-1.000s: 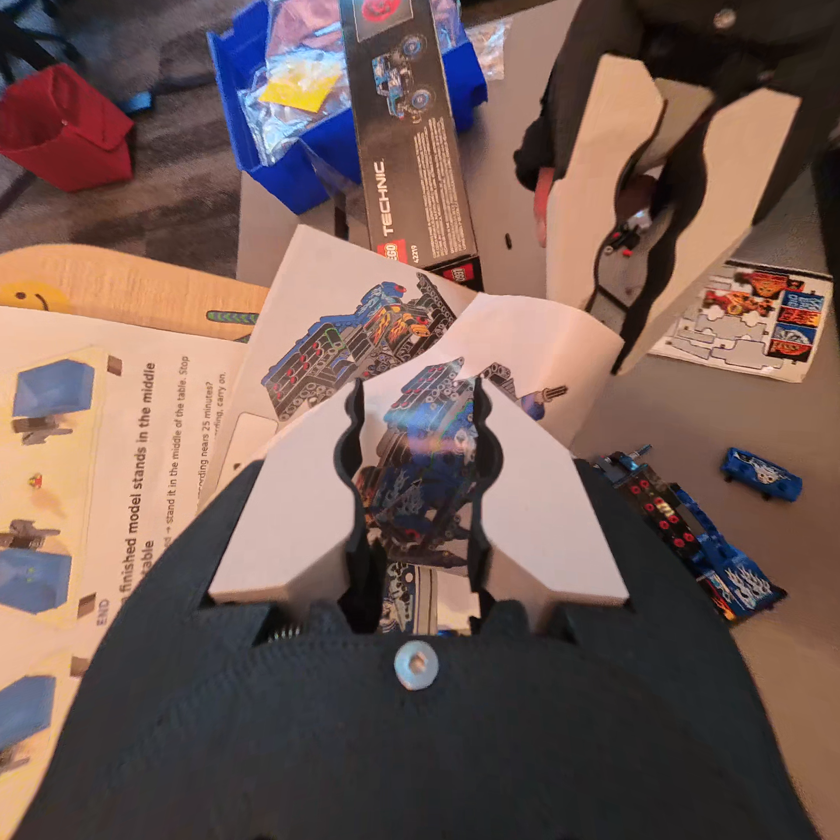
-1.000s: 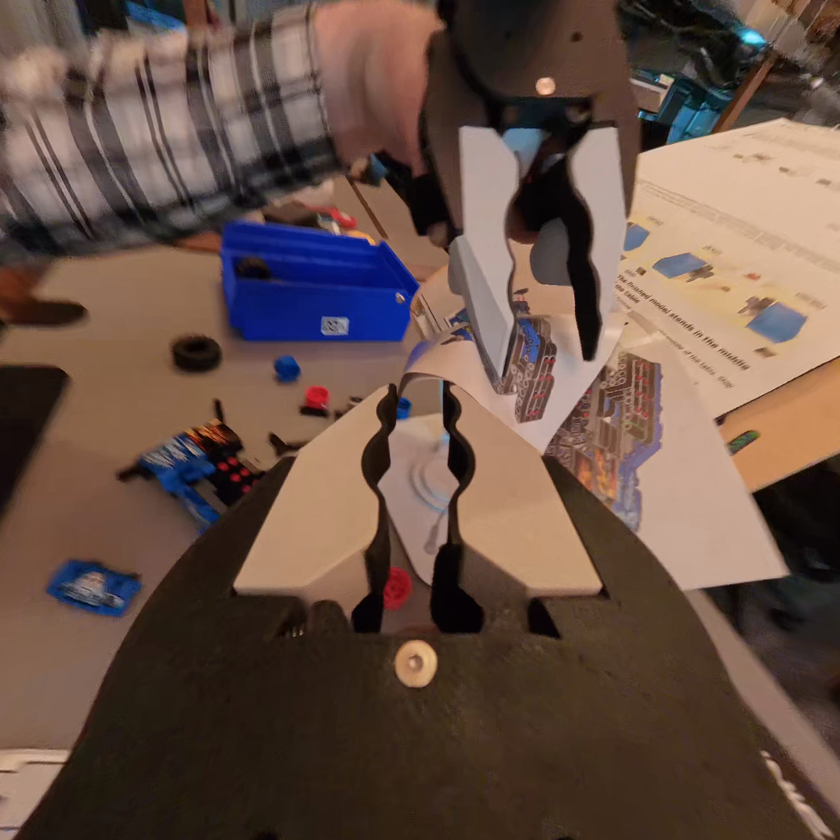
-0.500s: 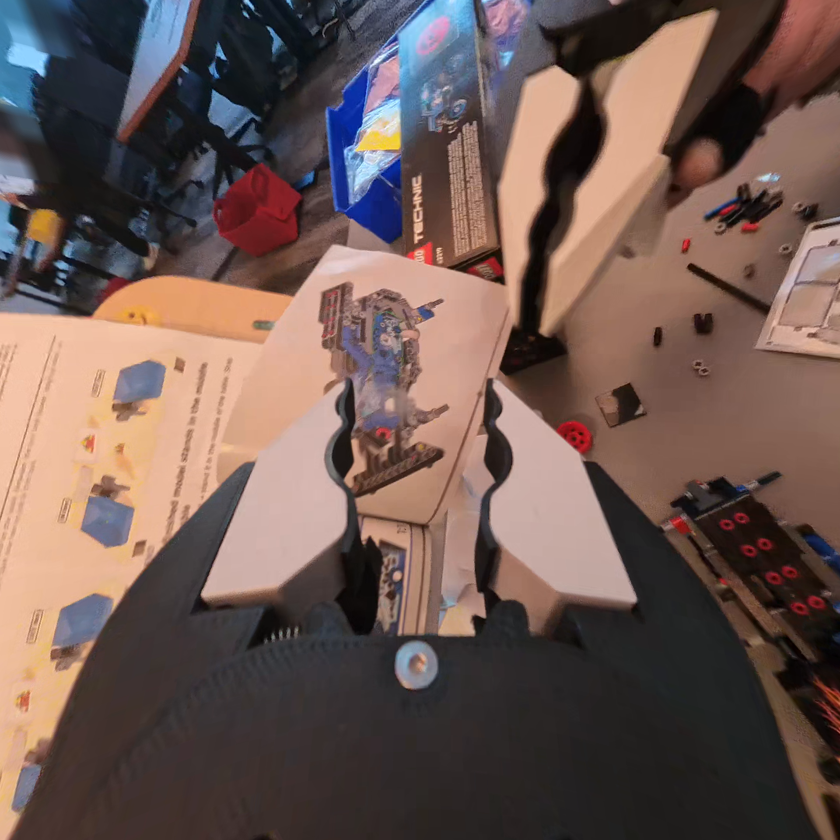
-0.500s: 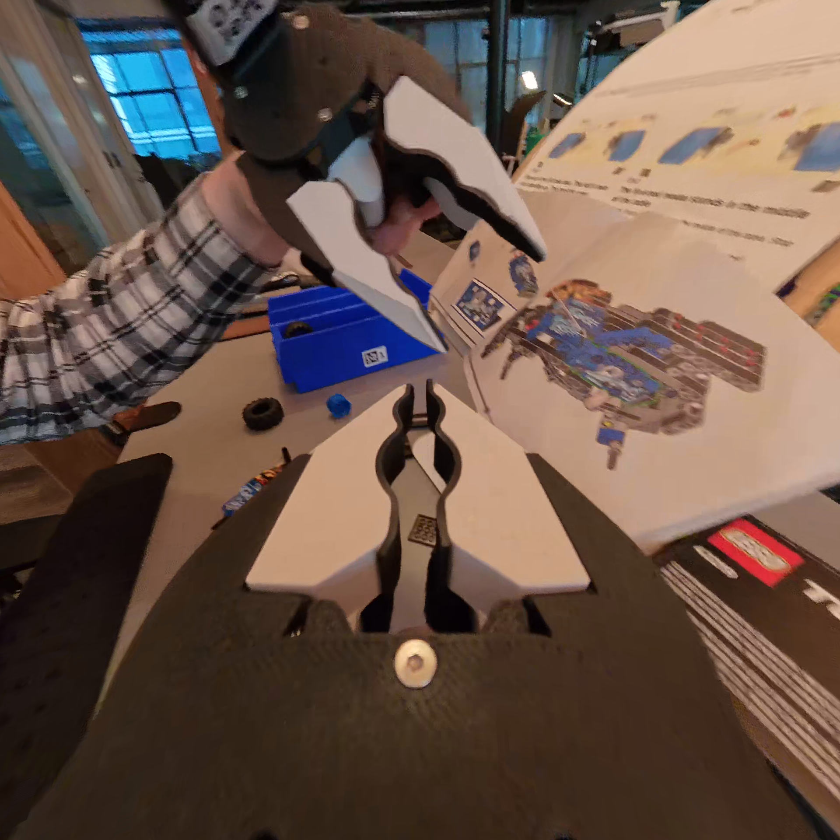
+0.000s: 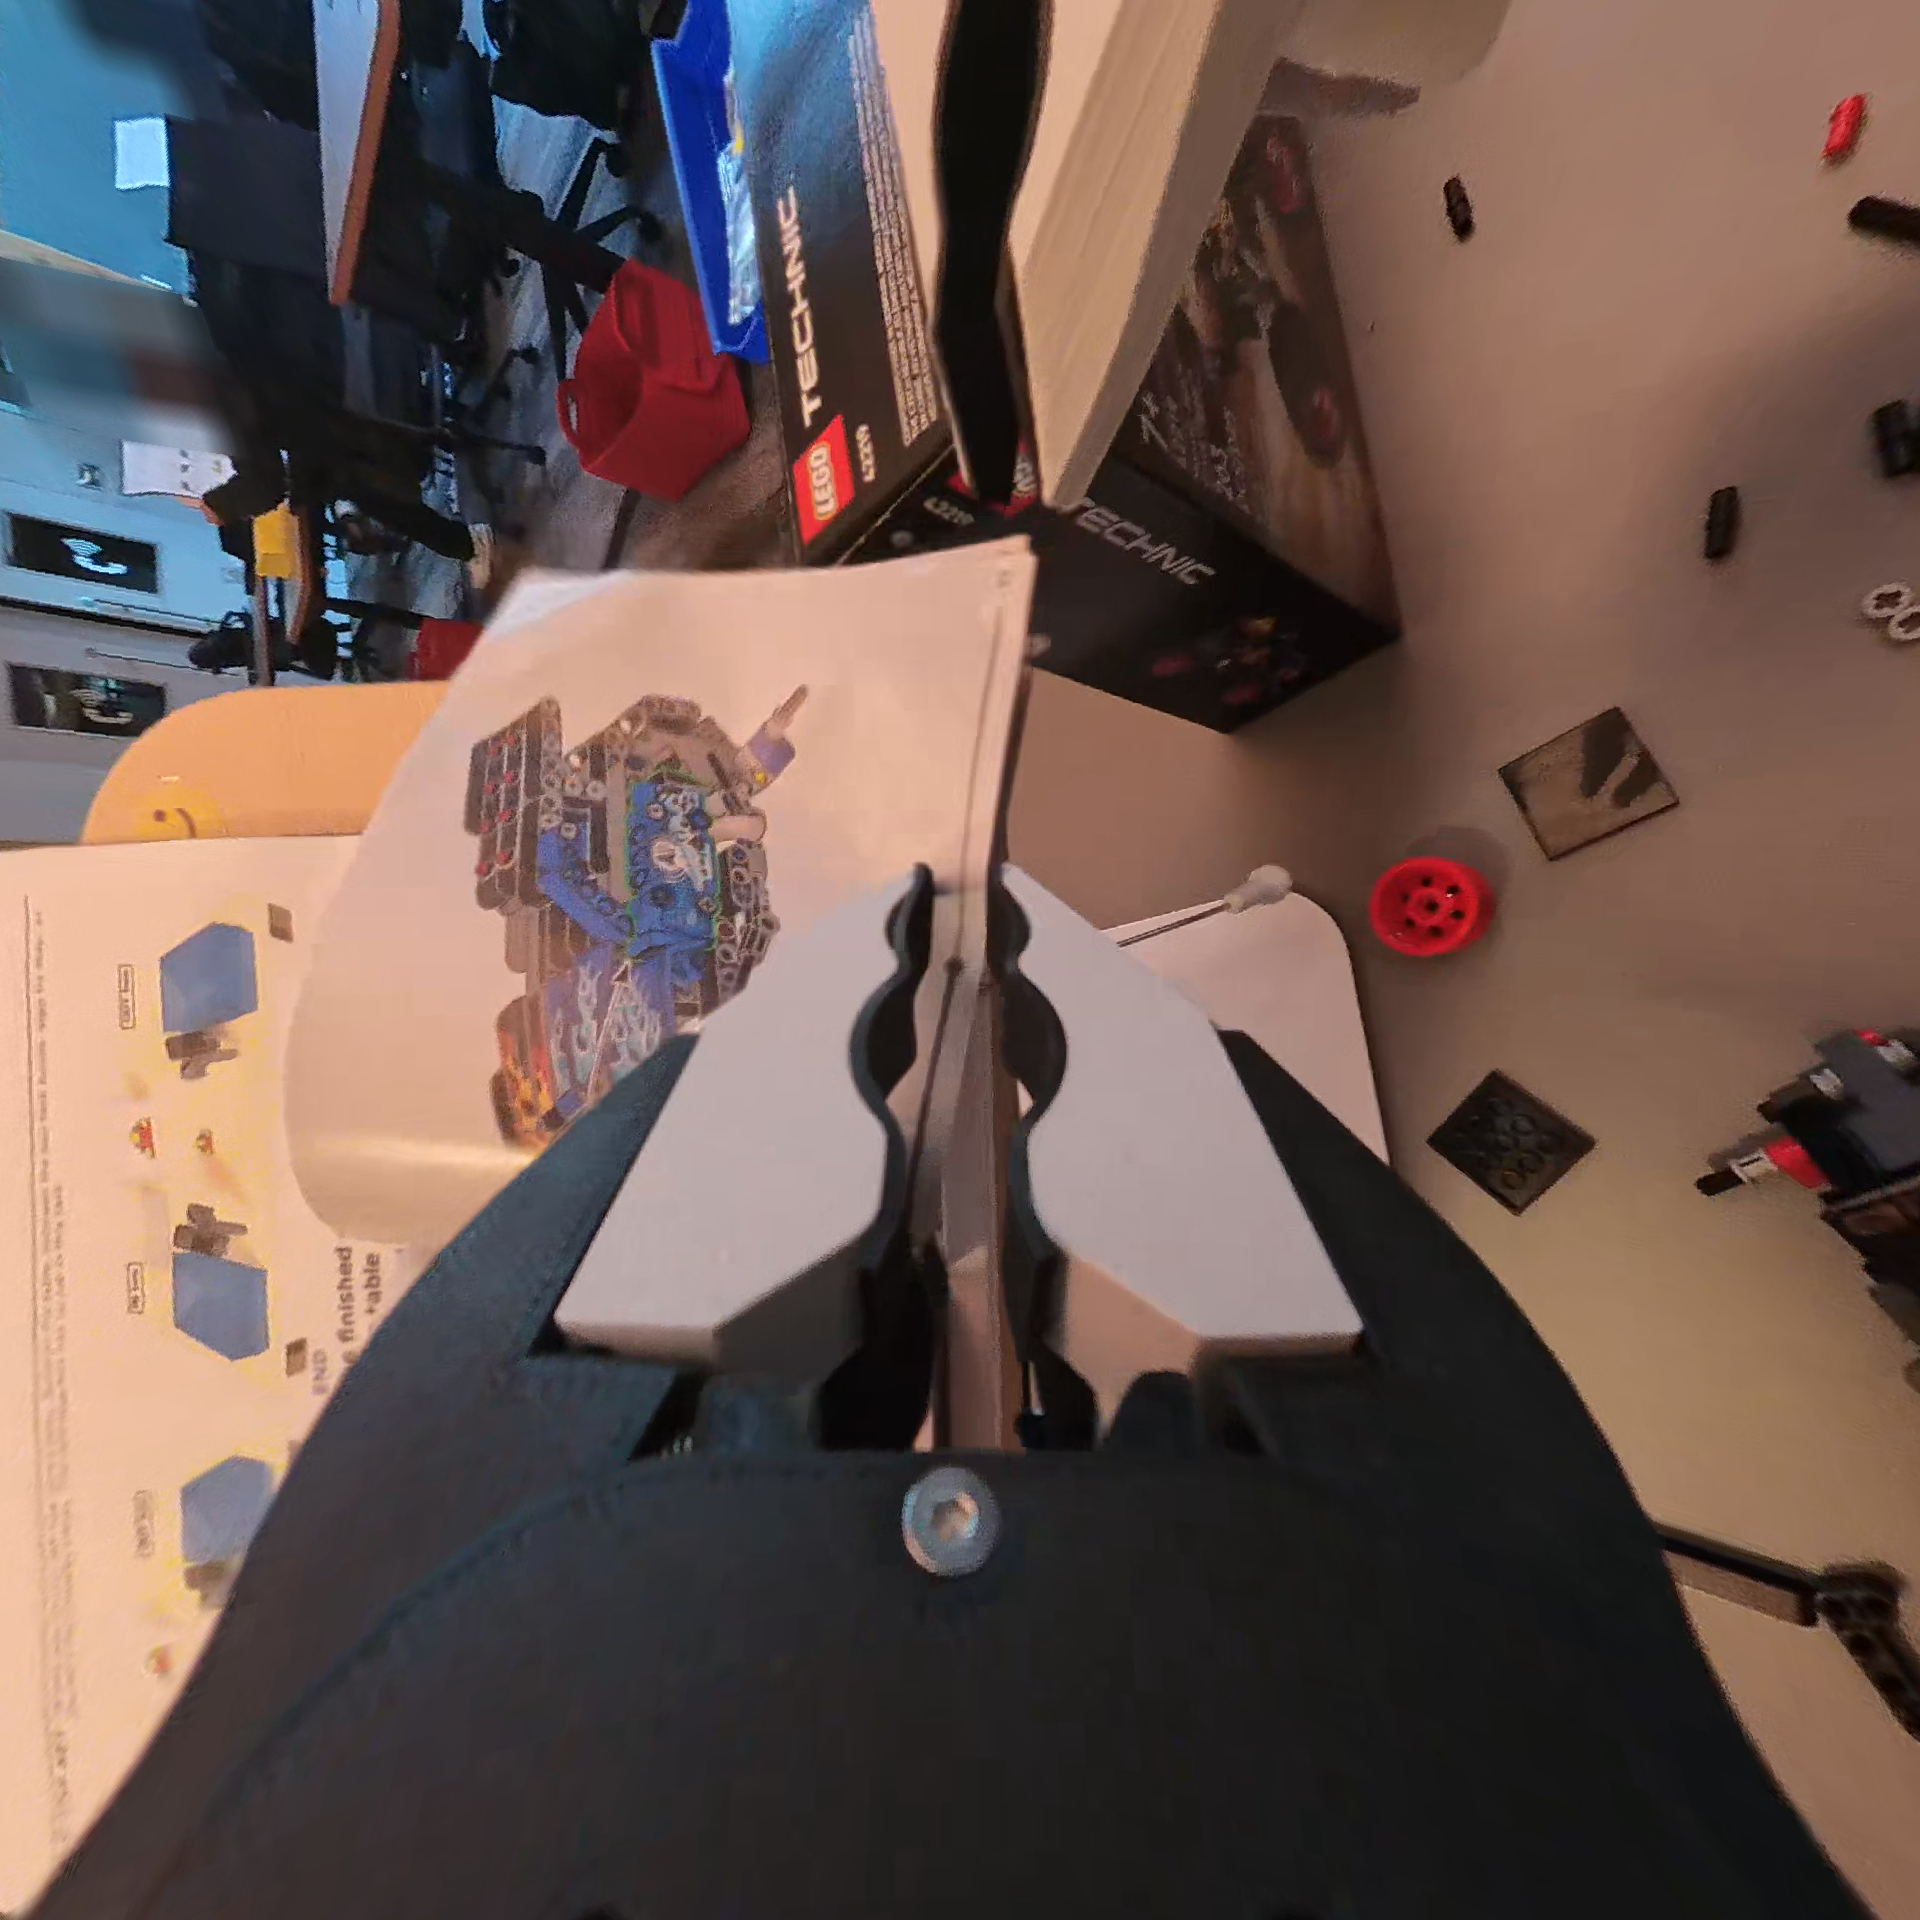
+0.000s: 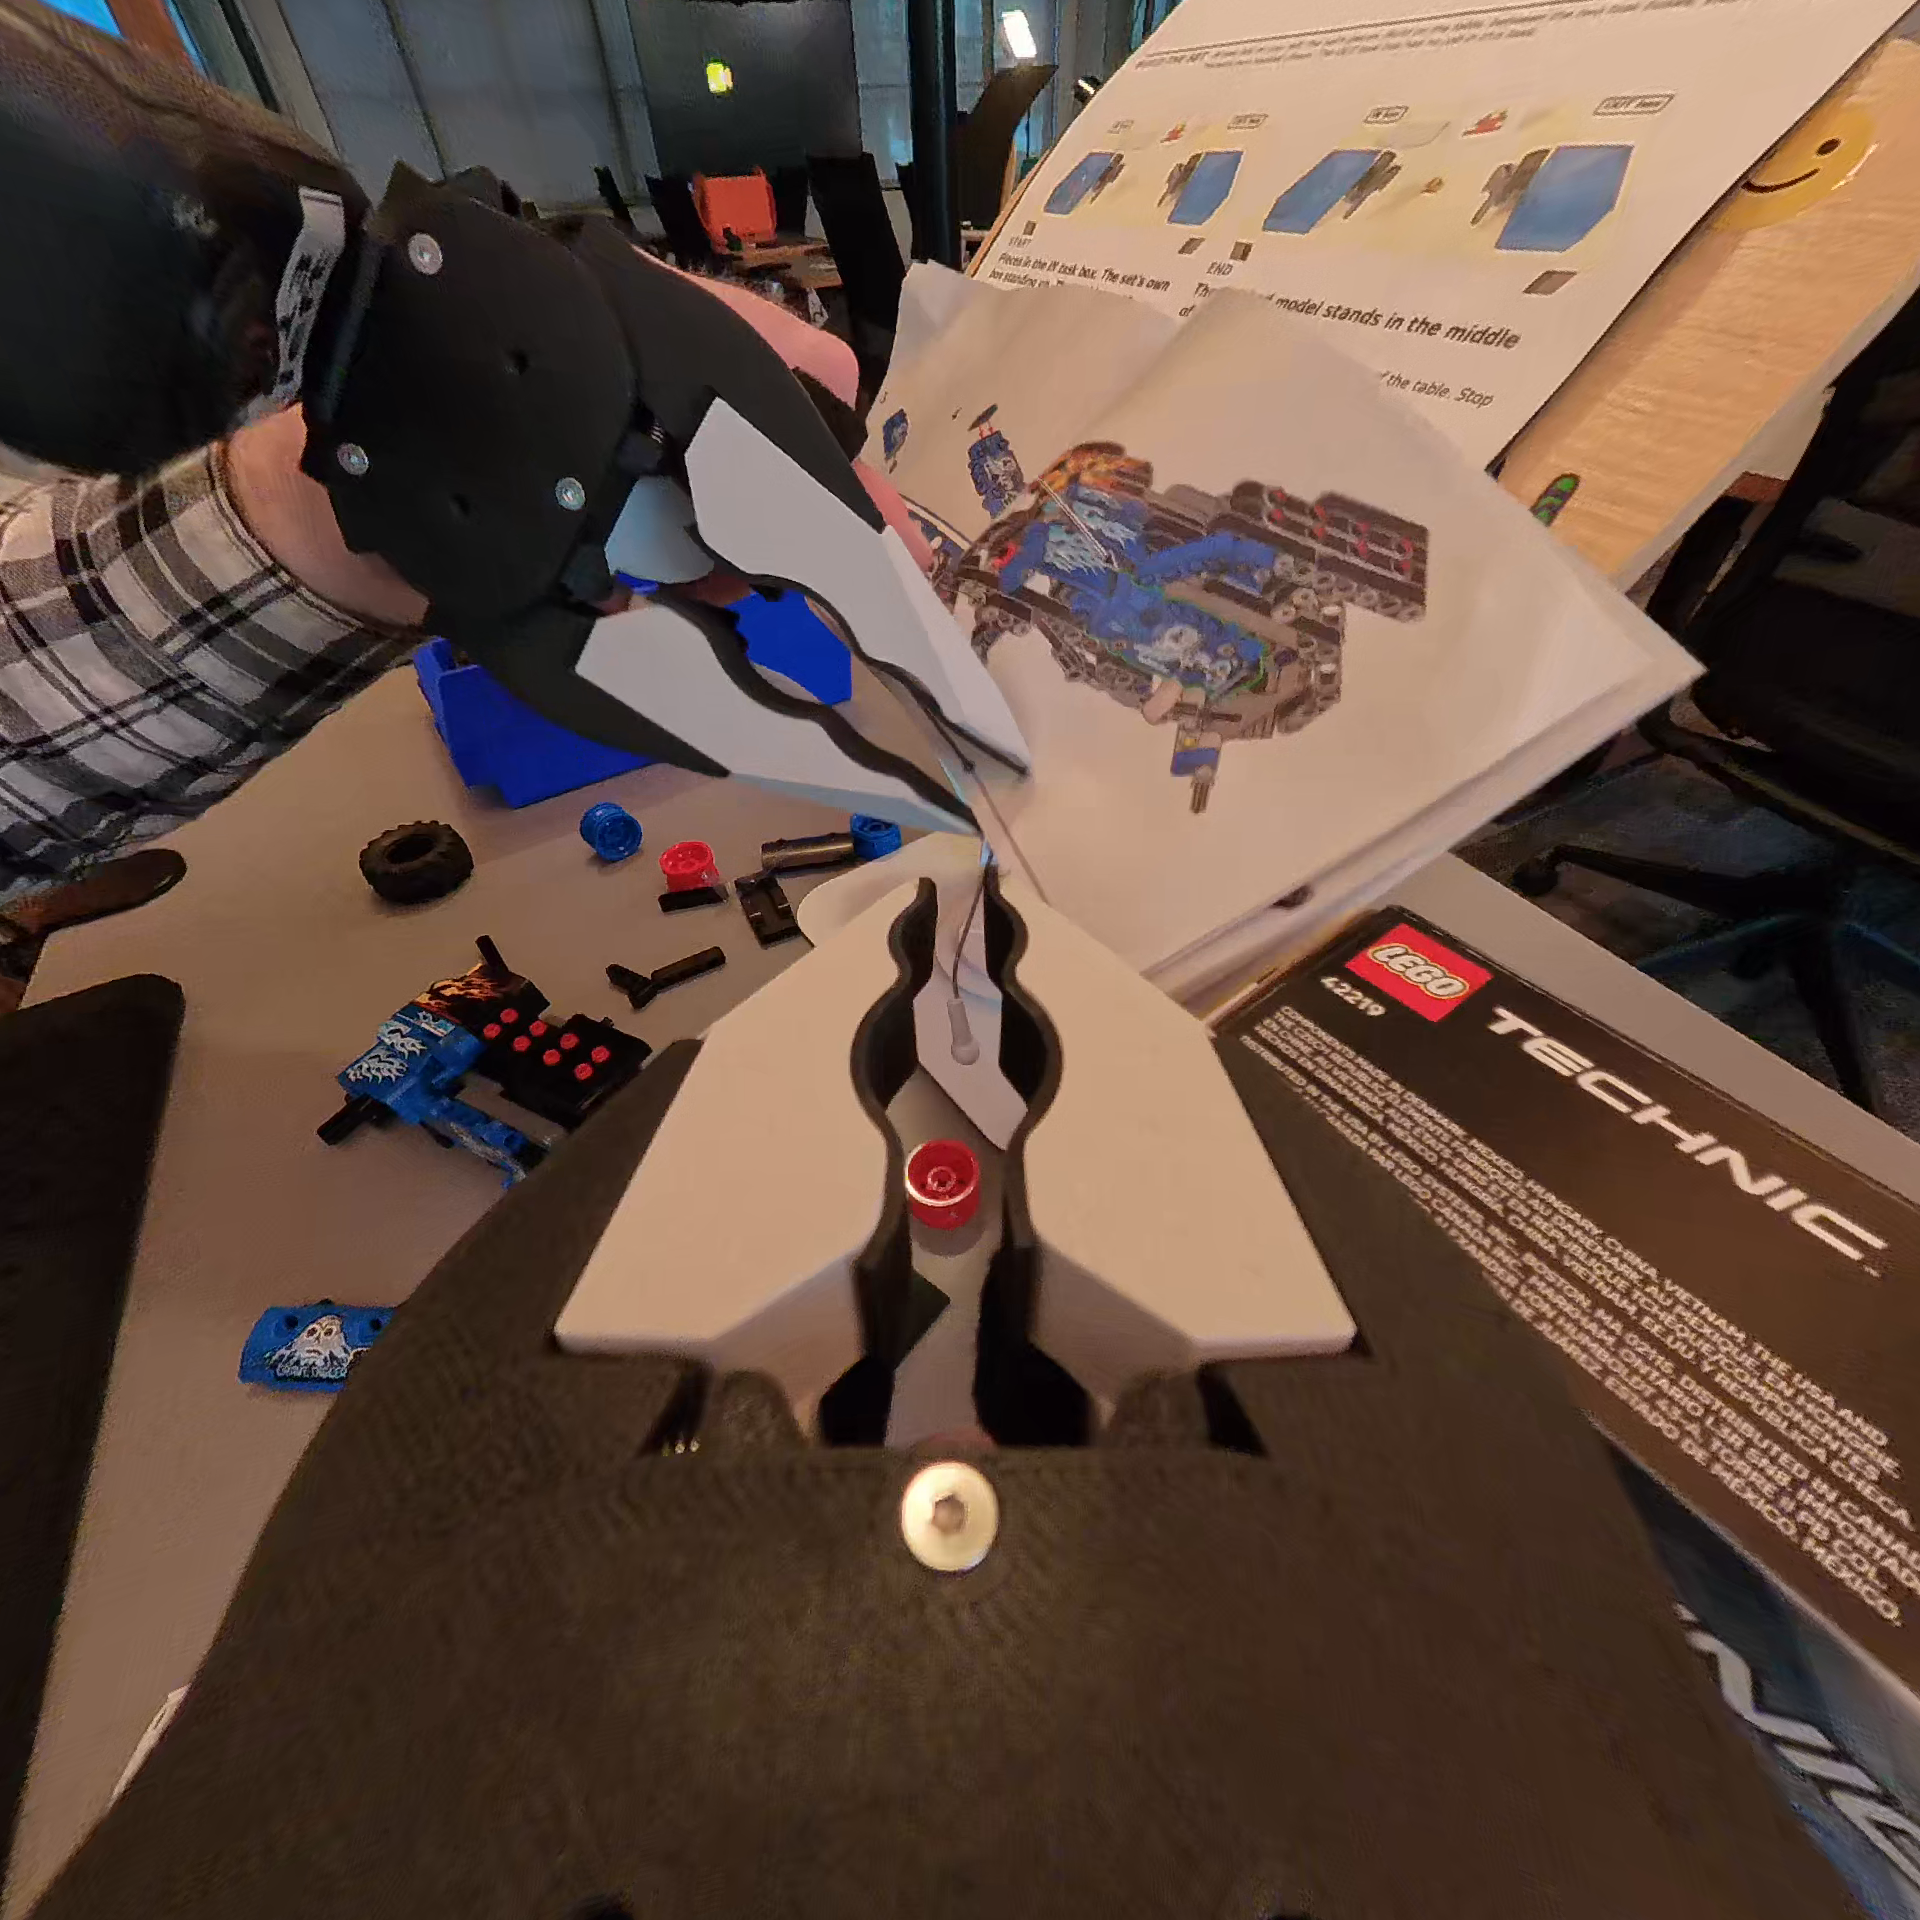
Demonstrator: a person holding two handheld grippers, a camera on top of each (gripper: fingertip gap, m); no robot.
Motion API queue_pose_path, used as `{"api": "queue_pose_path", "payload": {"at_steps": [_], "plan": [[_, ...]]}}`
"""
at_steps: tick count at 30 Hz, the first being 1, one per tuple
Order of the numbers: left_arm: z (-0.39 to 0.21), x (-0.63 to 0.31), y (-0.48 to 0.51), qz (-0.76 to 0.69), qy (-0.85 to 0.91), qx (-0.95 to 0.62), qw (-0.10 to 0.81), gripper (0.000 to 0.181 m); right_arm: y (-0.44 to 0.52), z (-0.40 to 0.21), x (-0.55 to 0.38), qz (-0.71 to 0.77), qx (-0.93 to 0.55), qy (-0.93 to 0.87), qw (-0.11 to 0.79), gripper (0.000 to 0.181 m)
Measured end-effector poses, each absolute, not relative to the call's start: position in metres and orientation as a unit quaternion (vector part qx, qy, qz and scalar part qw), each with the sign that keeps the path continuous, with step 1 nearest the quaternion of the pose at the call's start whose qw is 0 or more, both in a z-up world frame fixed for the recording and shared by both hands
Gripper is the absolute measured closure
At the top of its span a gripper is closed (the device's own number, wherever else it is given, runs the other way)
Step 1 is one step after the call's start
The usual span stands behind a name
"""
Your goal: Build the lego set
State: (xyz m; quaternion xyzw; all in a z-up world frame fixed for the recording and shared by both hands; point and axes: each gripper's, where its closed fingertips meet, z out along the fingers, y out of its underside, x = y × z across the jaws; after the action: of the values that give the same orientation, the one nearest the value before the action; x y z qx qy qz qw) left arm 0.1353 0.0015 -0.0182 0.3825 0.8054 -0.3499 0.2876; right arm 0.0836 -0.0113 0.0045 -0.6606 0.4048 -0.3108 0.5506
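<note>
Tabletop (image 6: 260, 966) carries everything, so here it is biggest first.

Instruction booklet (image 5: 665, 831) is lifted off the tabletop and open to a page showing the blue-and-black truck build. You're on the manual-handling step, not assembly: the pages are being turned or held for reading.

Set box (image 6: 1621, 1226), black, lies flat beside the booklet at the right edge. Blue bin (image 6: 499, 727) sits behind your left arm.

Left hand-held gripper (image 5: 961, 914) is pinching the booklet's page edge, the paper running straight down between the fingers. In the right wrist view it looks nearly pressed together on that sheet.

Right hand-held gripper (image 6: 956, 904) is slightly spread and holds nothing; its tips sit just beside the left one's tips at the page edge.

Partial truck chassis (image 6: 468, 1070), blue with red pins, lies on the tabletop left of the right gripper, well apart from both. Black tyre (image 6: 416, 860), blue hub (image 6: 611, 829), red hub (image 6: 941, 1182) and a printed blue panel (image 6: 312, 1345) are loose around it.

Next, my read: lay the page flat, release, confirm which part the step wants, then go for it. Thin paper slips or creases, so ease off slowly.
</note>
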Motion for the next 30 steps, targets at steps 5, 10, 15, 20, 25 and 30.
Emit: {"api": "queue_pose_path", "payload": {"at_steps": [5, 10, 15, 20, 25, 30], "plan": [[-0.022, 0.135, 0.006, -0.356, 0.82, 0.373, 0.25, 0.18, -0.014, 0.006, 0.084, -0.308, -0.658, 0.408, 0.553, 0.173], [-0.018, 0.13, 0.009, -0.402, 0.824, 0.343, 0.203, 0.181, -0.018, 0.007, 0.083, -0.31, -0.652, 0.416, 0.553, 0.17], [-0.003, 0.127, 0.014, -0.462, 0.819, 0.307, 0.15, 0.181, -0.022, 0.011, 0.083, -0.307, -0.639, 0.427, 0.562, 0.161], [0.014, 0.118, 0.021, -0.516, 0.79, 0.303, 0.135, 0.181, -0.014, 0.02, 0.087, -0.269, -0.606, 0.442, 0.604, 0.15], [0.02, 0.11, 0.029, -0.539, 0.763, 0.319, 0.161, 0.181, -0.004, 0.046, 0.086, -0.191, -0.54, 0.428, 0.699, 0.139], [0.022, 0.107, 0.032, -0.55, 0.743, 0.332, 0.191, 0.181, -0.001, 0.045, 0.088, -0.169, -0.523, 0.437, 0.712, 0.139]]}}
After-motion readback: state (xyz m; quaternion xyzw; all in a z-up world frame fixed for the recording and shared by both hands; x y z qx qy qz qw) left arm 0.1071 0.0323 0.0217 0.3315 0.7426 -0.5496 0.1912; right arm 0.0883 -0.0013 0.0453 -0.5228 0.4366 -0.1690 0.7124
